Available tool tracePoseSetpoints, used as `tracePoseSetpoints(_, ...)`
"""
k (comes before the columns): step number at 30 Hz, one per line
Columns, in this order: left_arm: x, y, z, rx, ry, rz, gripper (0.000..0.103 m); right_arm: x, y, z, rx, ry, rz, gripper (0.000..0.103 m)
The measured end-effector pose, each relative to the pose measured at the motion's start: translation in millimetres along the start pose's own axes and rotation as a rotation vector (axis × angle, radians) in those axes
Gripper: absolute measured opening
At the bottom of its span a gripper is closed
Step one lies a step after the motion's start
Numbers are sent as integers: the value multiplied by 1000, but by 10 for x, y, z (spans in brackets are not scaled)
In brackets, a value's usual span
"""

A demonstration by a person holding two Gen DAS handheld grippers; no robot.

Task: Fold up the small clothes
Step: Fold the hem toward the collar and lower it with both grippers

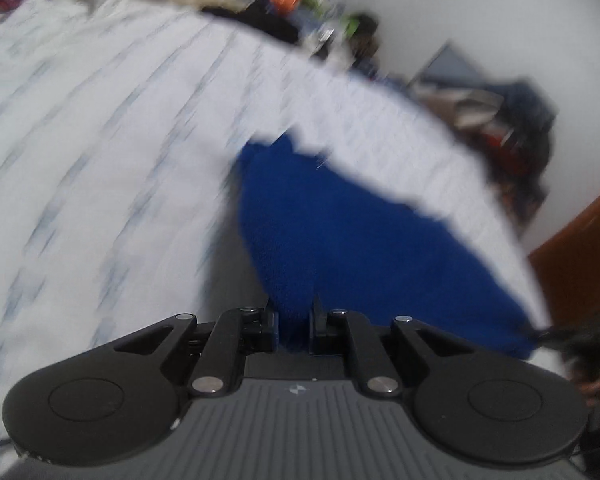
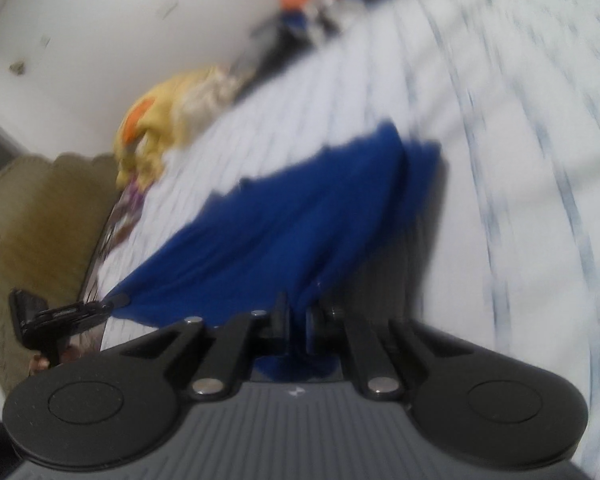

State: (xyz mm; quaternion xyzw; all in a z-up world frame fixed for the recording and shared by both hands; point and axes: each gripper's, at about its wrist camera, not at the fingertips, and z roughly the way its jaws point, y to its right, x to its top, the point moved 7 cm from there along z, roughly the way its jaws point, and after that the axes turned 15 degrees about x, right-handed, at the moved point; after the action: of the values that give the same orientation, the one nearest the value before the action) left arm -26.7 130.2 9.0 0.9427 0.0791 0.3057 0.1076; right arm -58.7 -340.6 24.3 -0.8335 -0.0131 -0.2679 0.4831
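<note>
The blue garment (image 1: 340, 232) hangs stretched between both claws above the bed (image 1: 100, 140), left claw (image 1: 294, 324) and right claw (image 2: 298, 328) each seemingly pinching one corner.

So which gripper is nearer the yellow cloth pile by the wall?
Left, judging by the right wrist view. The left gripper holds the blue garment's end on the side of the yellow pile; the right gripper holds the end farther away.

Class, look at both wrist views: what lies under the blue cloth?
Under the blue cloth lies the white patterned bedsheet, visible around it. The sheet directly beneath is covered, so anything there stays unseen.
</note>
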Motion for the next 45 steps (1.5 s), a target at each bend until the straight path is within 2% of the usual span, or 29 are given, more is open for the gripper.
tracePoseSetpoints(3,-89,-139,87,104,2,34,24,-239,189,40,-97,-20,33,19)
tracePoseSetpoints(4,35,-113,63,134,51,61,39,-162,241,29,-138,0,41,26)
tracePoseSetpoints(5,191,-51,30,151,106,96,67,-11,275,-1,-179,48,42,36)
tracePoseSetpoints(6,365,36,0,162,175,129,83,177,268,-37,-197,108,21,43)
tracePoseSetpoints(7,537,144,-12,166,255,164,103,400,215,-46,-183,175,-22,59)
tracePoseSetpoints(8,698,280,12,173,334,207,97,606,165,-23,-151,232,-68,72)
tracePoseSetpoints(9,826,420,121,182,360,254,96,799,137,44,-127,271,-106,72)
tracePoseSetpoints(10,943,552,291,197,352,295,85,984,152,179,-127,273,-125,72)
tracePoseSetpoints(11,1050,683,500,215,332,330,67,1134,198,354,-145,245,-136,71)
tracePoseSetpoints(13,1217,871,960,257,264,387,52,1385,343,751,-234,169,-177,69)
tracePoseSetpoints(15,1338,933,1365,317,201,413,52,1497,475,1104,-300,90,-223,58)
tracePoseSetpoints(16,1356,938,1504,325,175,422,42,1520,542,1252,-323,53,-238,42)
tracePoseSetpoints(17,1365,926,1576,313,172,419,17,1508,594,1366,-333,18,-247,10)
tracePoseSetpoints(18,1387,900,1555,294,185,402,9,1507,587,1455,-328,7,-268,8)
tracePoseSetpoints(21,1533,808,1292,280,286,309,9,1542,431,1333,-298,71,-323,8)
tracePoseSetpoints(22,1543,749,1325,292,280,303,9,1584,384,1258,-275,114,-339,8)
tracePoseSetpoints(24,1475,665,1560,355,214,332,9,1630,492,1239,-285,138,-342,8)
tracePoseSetpoints(26,1393,684,1555,365,263,357,9,1575,720,1375,-281,102,-269,8)
tracePoseSetpoints(28,1366,759,1428,344,268,358,11,1545,695,1327,-285,152,-245,10)
tracePoseSetpoints(30,1333,865,1242,358,303,388,16,1536,605,1210,-279,168,-202,20)
tracePoseSetpoints(31,1326,909,1147,354,323,392,28,1529,542,1139,-284,196,-207,30)
tracePoseSetpoints(32,1316,971,1055,331,342,385,46,1540,440,1046,-292,241,-222,39)
tracePoseSetpoints(34,1290,1125,1007,265,349,382,63,1519,210,914,-278,310,-256,50)
tracePoseSetpoints(36,1209,1257,1155,258,327,404,66,1444,17,1027,-250,276,-303,61)
tracePoseSetpoints(38,1126,1237,1464,289,267,409,69,1335,-12,1288,-298,199,-373,62)
tracePoseSetpoints(41,1122,1117,1583,244,273,351,71,1117,376,1629,-477,80,-486,62)
tracePoseSetpoints(42,1122,1112,1586,237,273,346,71,1061,436,1597,-468,115,-550,61)
tracePoseSetpoints(43,1116,1123,1592,240,275,355,72,1121,473,1504,-428,149,-473,62)
tracePoseSetpoints(45,1114,1139,1600,251,278,365,72,1189,629,1380,-536,189,-413,65)
